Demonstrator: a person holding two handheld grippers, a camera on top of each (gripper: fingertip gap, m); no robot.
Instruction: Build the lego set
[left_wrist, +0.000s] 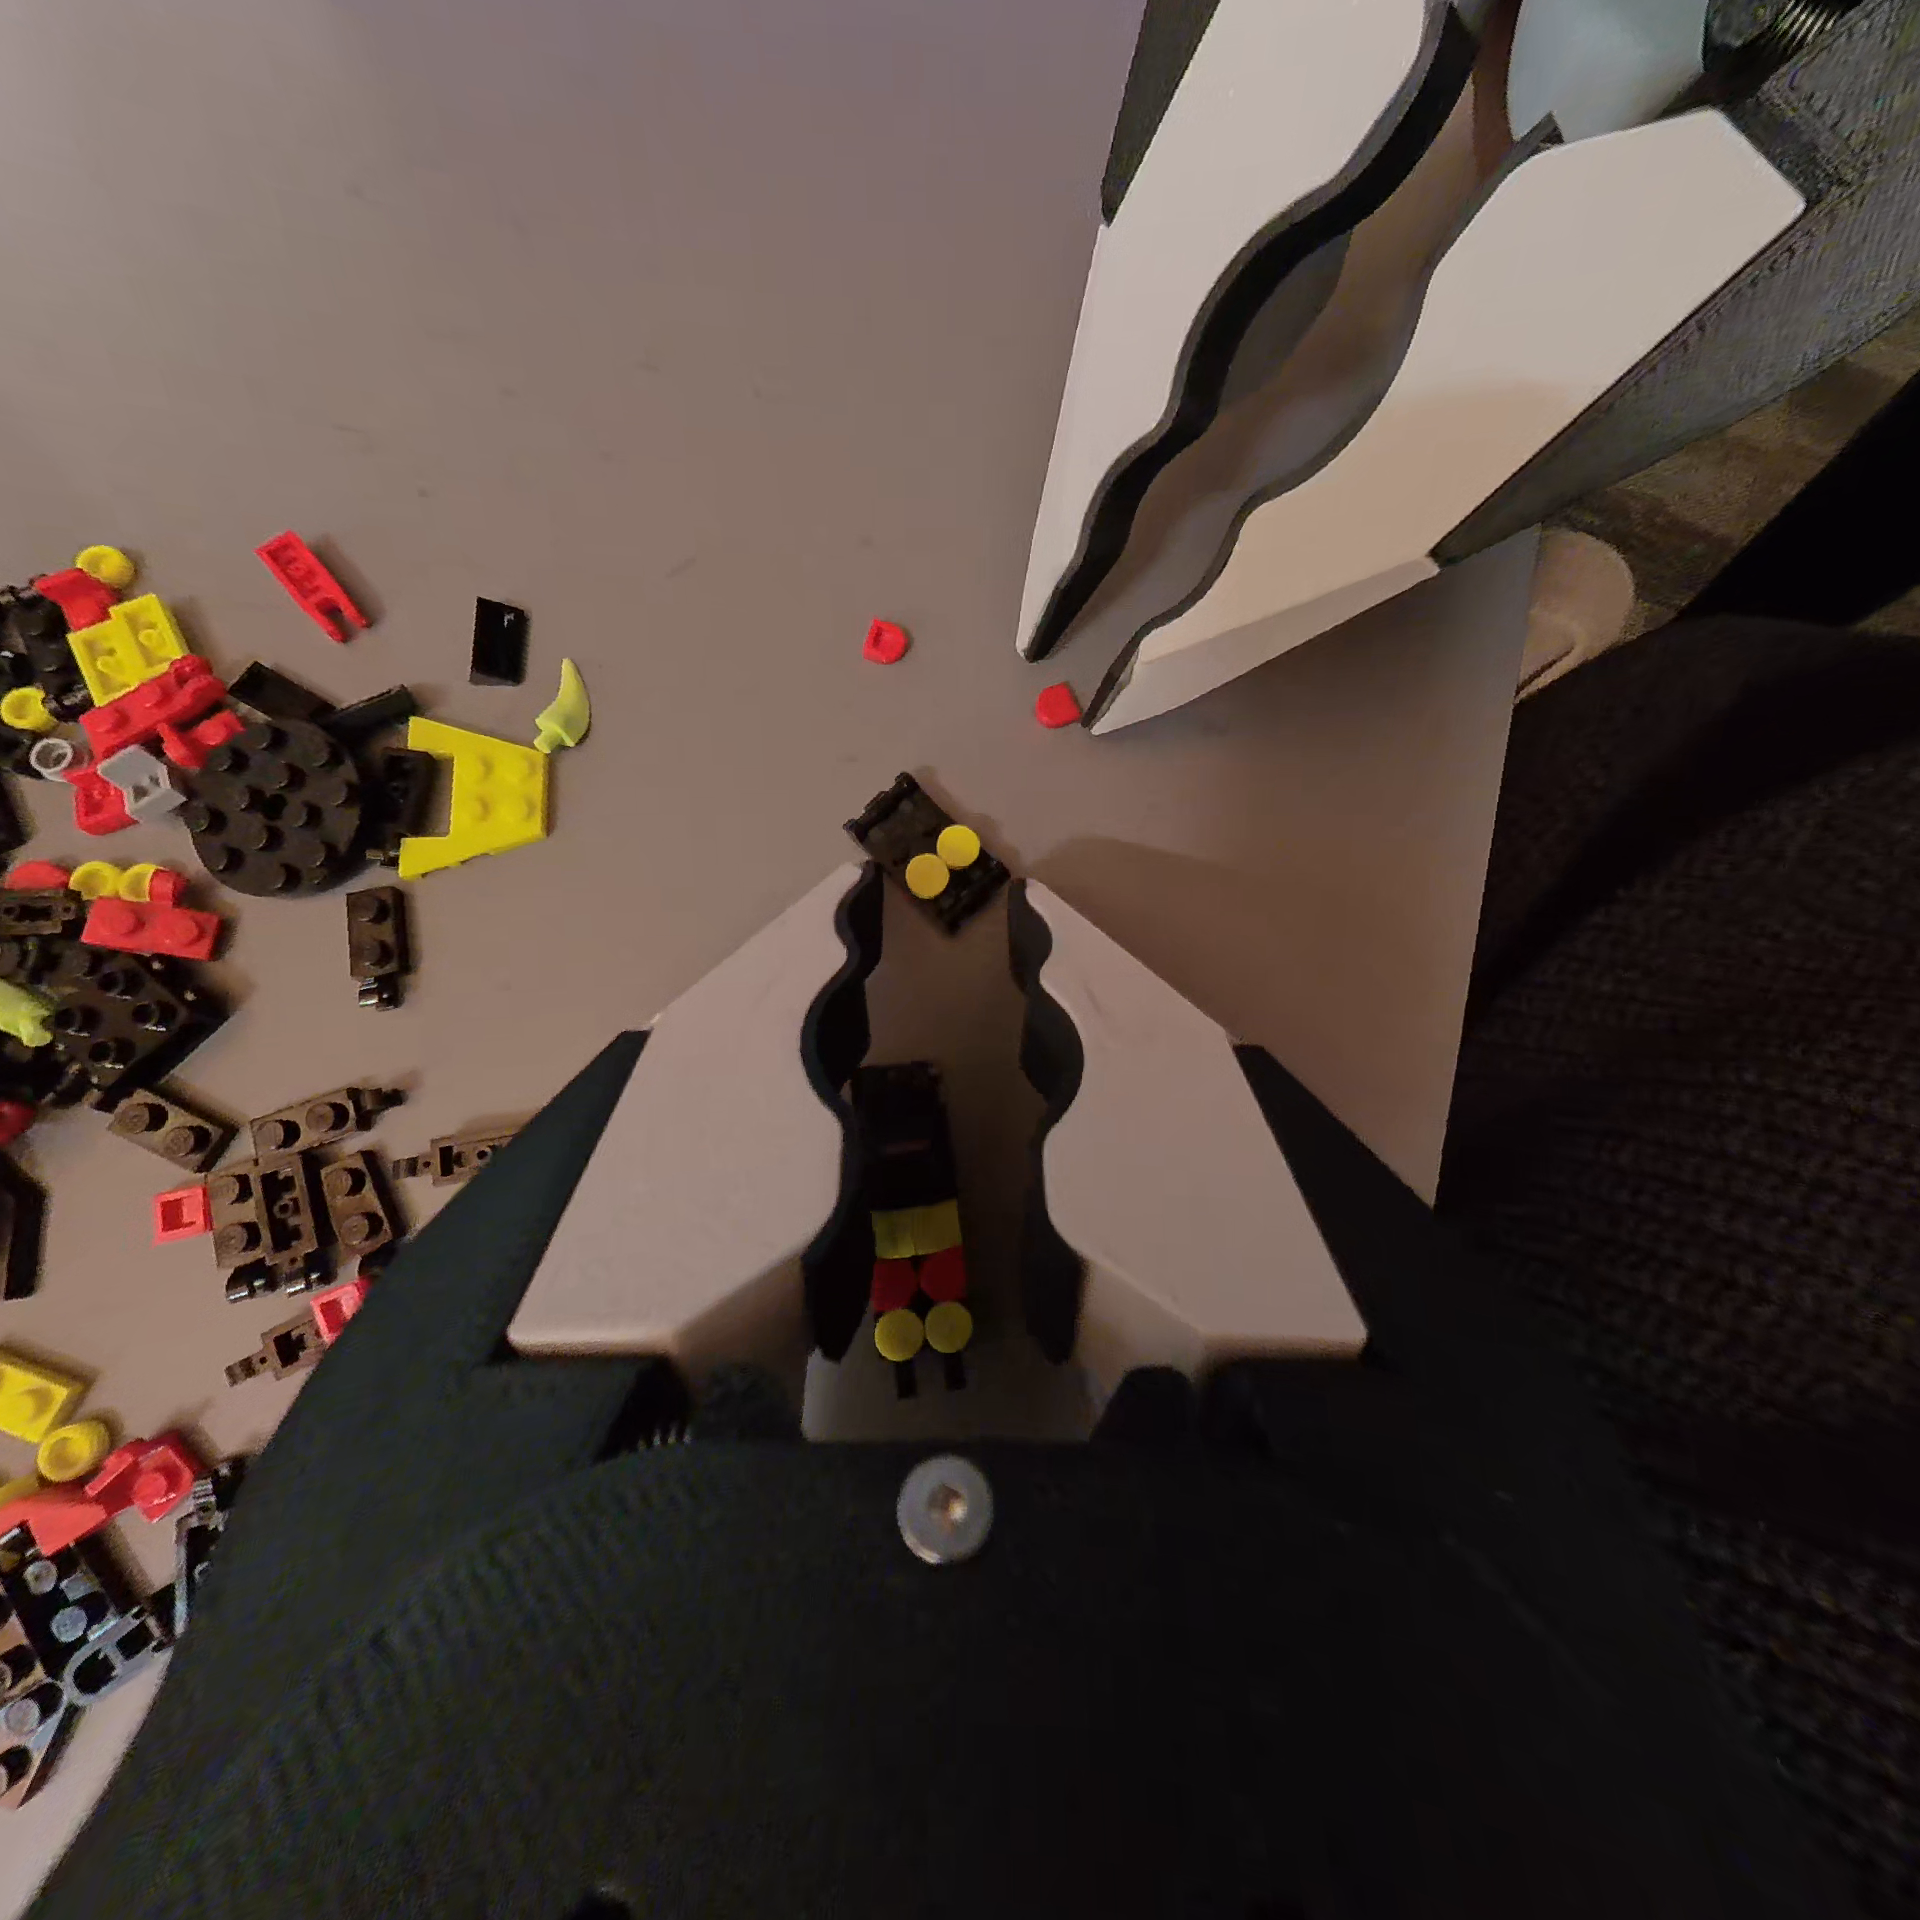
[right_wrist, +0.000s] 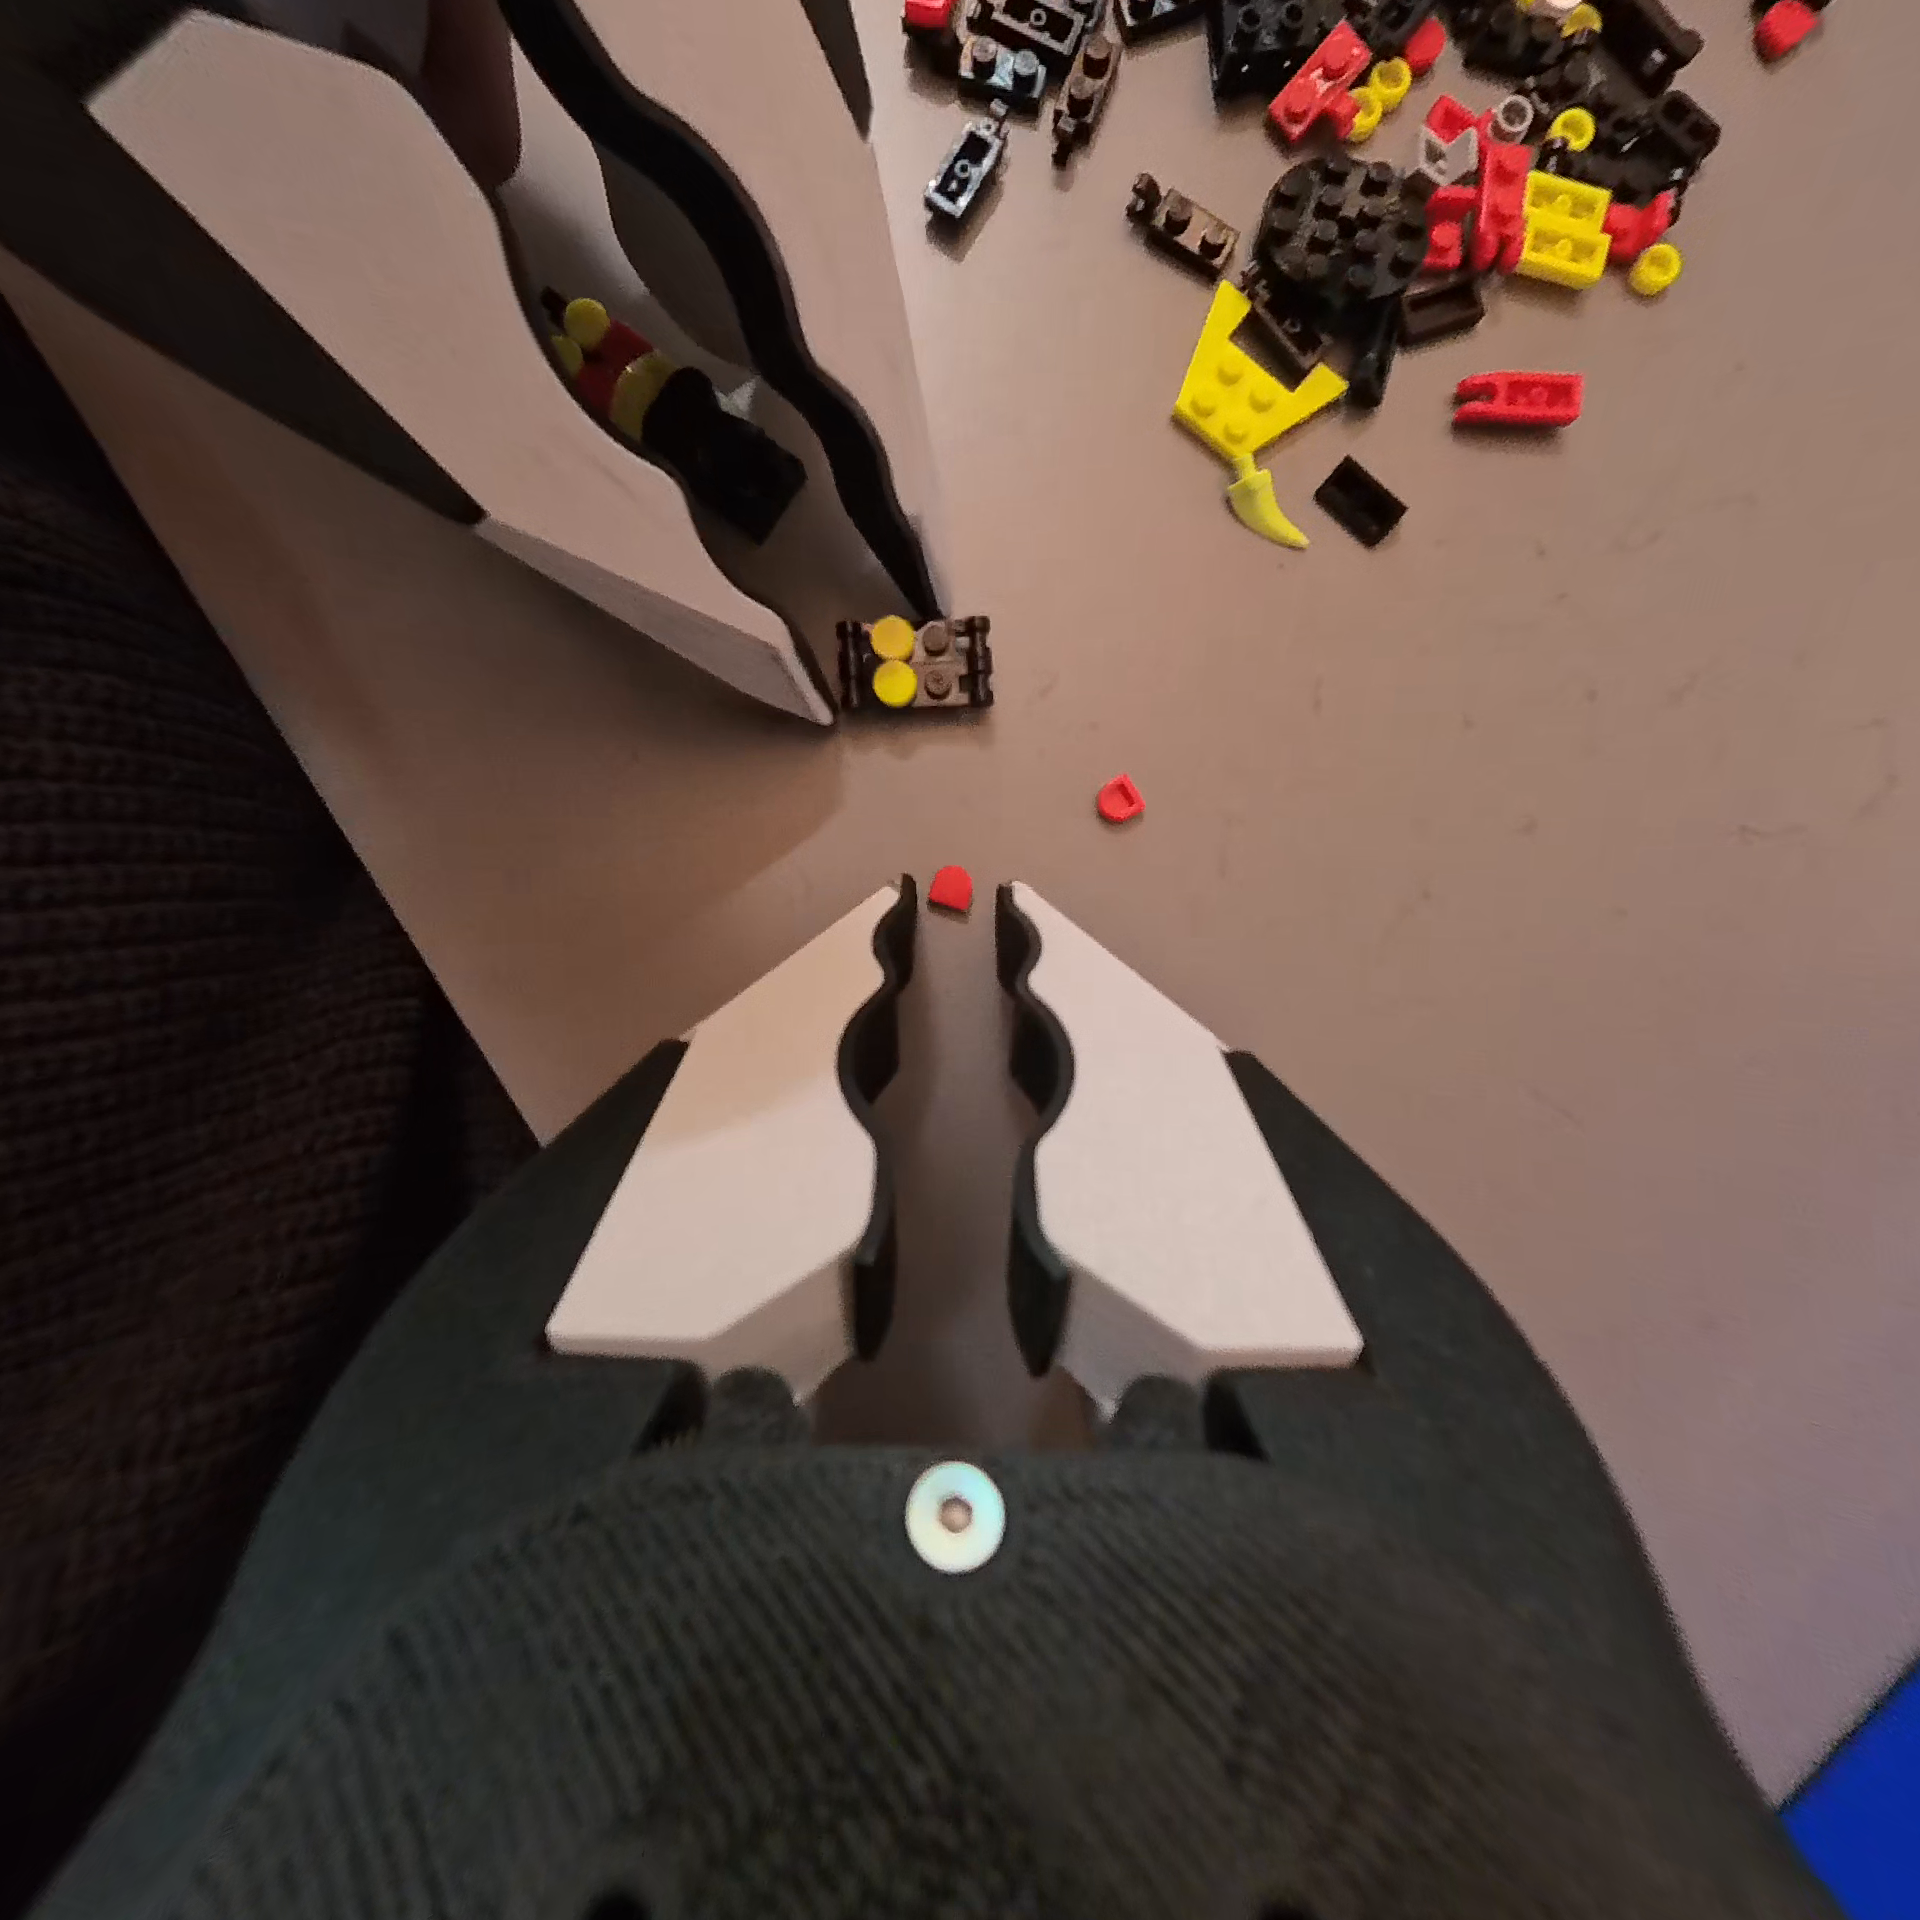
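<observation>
A small black plate with two yellow round tiles (left_wrist: 930, 857) lies on the grey table (left_wrist: 623, 312), right at the tips of my left gripper (left_wrist: 938, 888), which is open. I cannot tell whether the tips touch it. A longer black, yellow and red assembly (left_wrist: 914, 1226) sits deeper in that gripper's gap, against one finger. My right gripper (right_wrist: 953, 896) is open, with a small red tile (right_wrist: 950, 890) lying between its tips, not pinched. A second red tile (right_wrist: 1119, 799) lies just beyond. The right gripper (left_wrist: 1070, 686) also shows in the left wrist view.
A pile of loose black, red and yellow pieces (left_wrist: 156, 831) lies left of my left gripper, including a yellow wedge plate (left_wrist: 478, 795), a black round plate (left_wrist: 275, 805) and a lime claw (left_wrist: 566, 707). The table edge and dark fabric (left_wrist: 1662, 1143) are at the right. One gripper's finger ends stand about 4 cm off the other's. It is some 11 cm from my left tips to the black round plate (left_wrist: 275, 805). It turns up in the right wrist view (right_wrist: 1352, 229) as well.
</observation>
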